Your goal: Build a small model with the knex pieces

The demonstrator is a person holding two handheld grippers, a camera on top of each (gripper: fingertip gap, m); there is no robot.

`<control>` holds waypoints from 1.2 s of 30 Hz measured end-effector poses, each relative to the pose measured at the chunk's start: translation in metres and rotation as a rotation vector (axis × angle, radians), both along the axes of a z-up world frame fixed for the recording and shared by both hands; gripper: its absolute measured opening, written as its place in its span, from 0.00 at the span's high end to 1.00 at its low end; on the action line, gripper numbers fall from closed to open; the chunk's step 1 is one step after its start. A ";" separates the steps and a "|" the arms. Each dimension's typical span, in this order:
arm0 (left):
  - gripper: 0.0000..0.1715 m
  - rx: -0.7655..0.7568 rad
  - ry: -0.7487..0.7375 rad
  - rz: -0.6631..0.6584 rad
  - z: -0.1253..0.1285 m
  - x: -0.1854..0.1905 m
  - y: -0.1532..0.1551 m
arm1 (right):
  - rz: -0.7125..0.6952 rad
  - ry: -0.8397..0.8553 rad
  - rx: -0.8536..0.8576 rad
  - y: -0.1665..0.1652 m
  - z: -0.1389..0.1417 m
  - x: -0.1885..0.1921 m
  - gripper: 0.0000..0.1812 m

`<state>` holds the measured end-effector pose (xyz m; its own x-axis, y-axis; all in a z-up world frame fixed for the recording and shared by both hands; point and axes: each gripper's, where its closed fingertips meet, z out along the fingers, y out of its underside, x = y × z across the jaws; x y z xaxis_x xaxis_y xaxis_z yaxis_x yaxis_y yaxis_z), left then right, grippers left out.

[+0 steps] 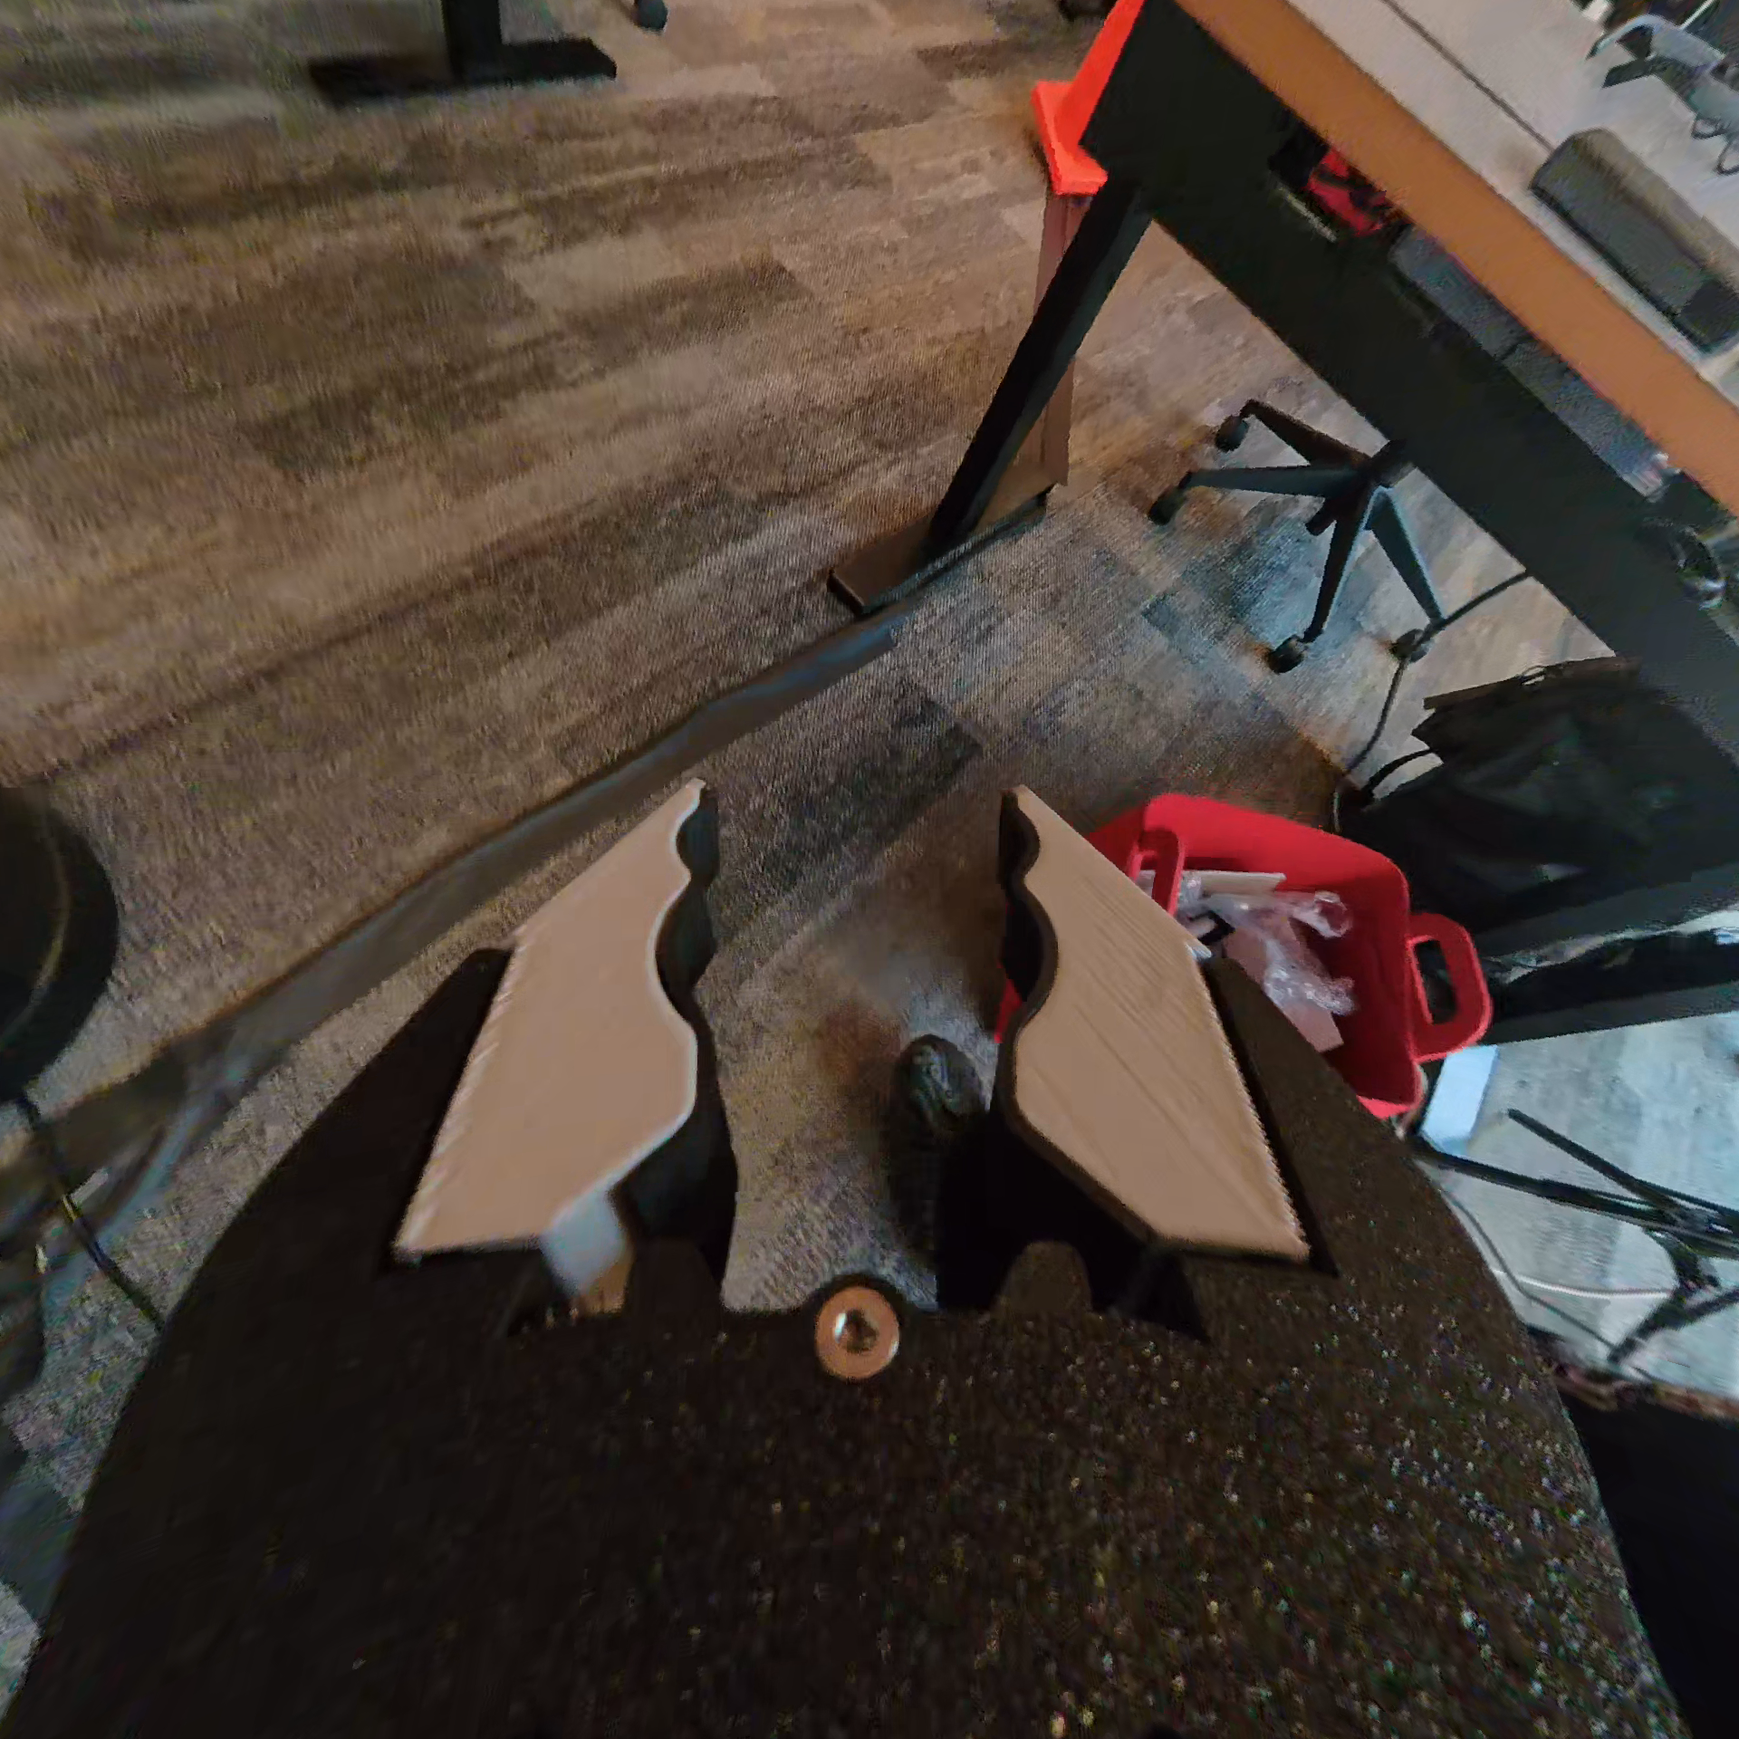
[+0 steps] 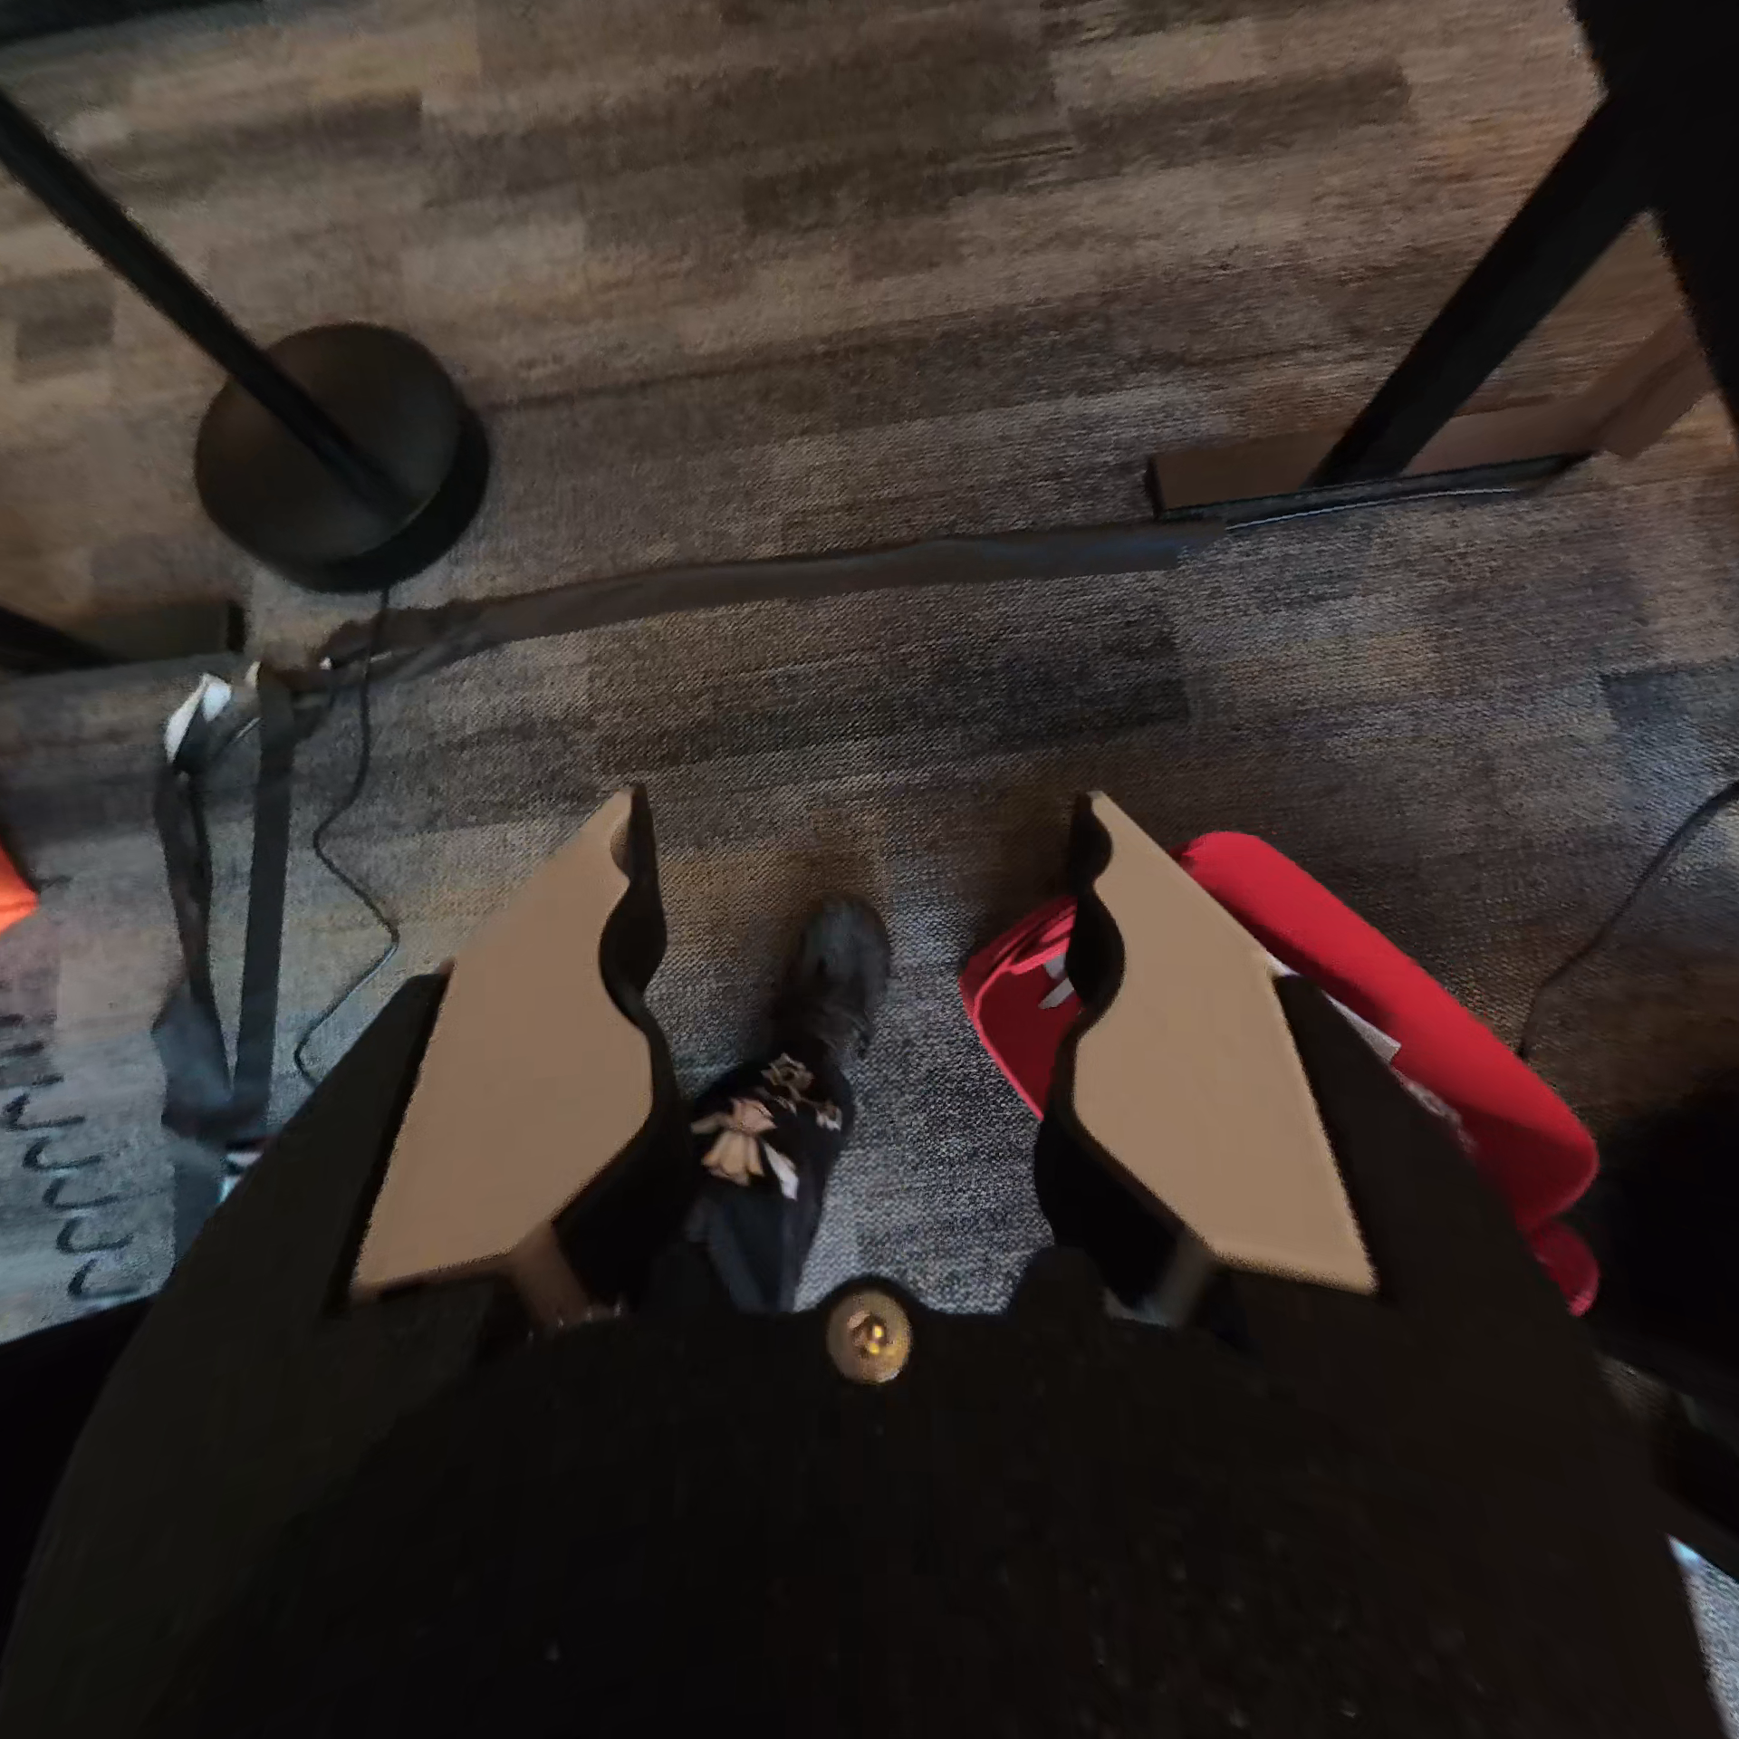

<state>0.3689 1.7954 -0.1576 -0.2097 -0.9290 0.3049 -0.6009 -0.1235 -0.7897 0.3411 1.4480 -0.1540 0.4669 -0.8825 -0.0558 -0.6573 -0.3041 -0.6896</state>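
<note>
The left gripper point(image 1: 856, 800) is held over the grey carpet point(image 1: 470, 376), tilted downward, its pale fingers point(image 1: 583, 1016) spread apart with nothing between them. Nothing is touched by it. Beyond and to the right of its right finger a red bin point(image 1: 1364, 941) stuffed with clear wrappings is seen on the floor, partly hidden by that finger. A strip of dark tape point(image 1: 583, 809) runs across the carpet beyond the fingertips, and a black desk leg point(image 1: 1044, 376) stands farther off.

The right gripper point(image 2: 861, 800) is likewise pointed at the floor, released and empty. Between its fingers point(image 2: 527, 1054), far below, a dark shoe point(image 2: 837, 960) and a patterned trouser leg point(image 2: 772, 1139) are seen. The same red bin point(image 2: 1393, 1016) lies behind its right finger. A black round stand base point(image 2: 339, 461) is placed well off to the left.
</note>
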 end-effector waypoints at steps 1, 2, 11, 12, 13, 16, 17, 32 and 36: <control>0.66 0.010 -0.011 -0.008 0.009 0.017 -0.004 | -0.019 -0.003 0.000 -0.007 0.000 0.009 0.52; 0.66 0.012 -0.020 -0.015 0.017 0.034 -0.009 | -0.035 -0.007 0.000 -0.012 -0.001 0.020 0.53; 0.63 -0.013 -0.026 -0.065 0.117 0.186 -0.052 | 0.068 -0.098 0.047 0.038 0.039 0.199 0.51; 0.63 -0.009 -0.040 -0.082 0.137 0.204 -0.057 | 0.096 -0.129 0.060 0.051 0.058 0.224 0.51; 0.63 0.005 -0.059 -0.101 0.157 0.221 -0.060 | 0.120 -0.164 0.071 0.062 0.077 0.250 0.51; 0.64 0.047 -0.118 -0.141 0.208 0.269 -0.061 | 0.171 -0.248 0.110 0.088 0.132 0.321 0.51; 0.64 0.055 -0.135 -0.142 0.221 0.282 -0.057 | 0.185 -0.270 0.117 0.094 0.148 0.341 0.51; 0.68 0.091 -0.020 -0.024 0.175 0.429 0.119 | 0.258 -0.210 0.085 0.207 0.167 0.526 0.55; 0.68 0.044 -0.011 -0.154 0.170 0.543 0.146 | 0.134 -0.234 0.069 0.242 0.186 0.611 0.55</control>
<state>0.9116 1.9409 0.0121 -0.3541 -0.8978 0.2618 -0.6014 0.0042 -0.7989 0.9523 1.6896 0.0316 0.5862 -0.8101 0.0092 -0.4348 -0.3242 -0.8402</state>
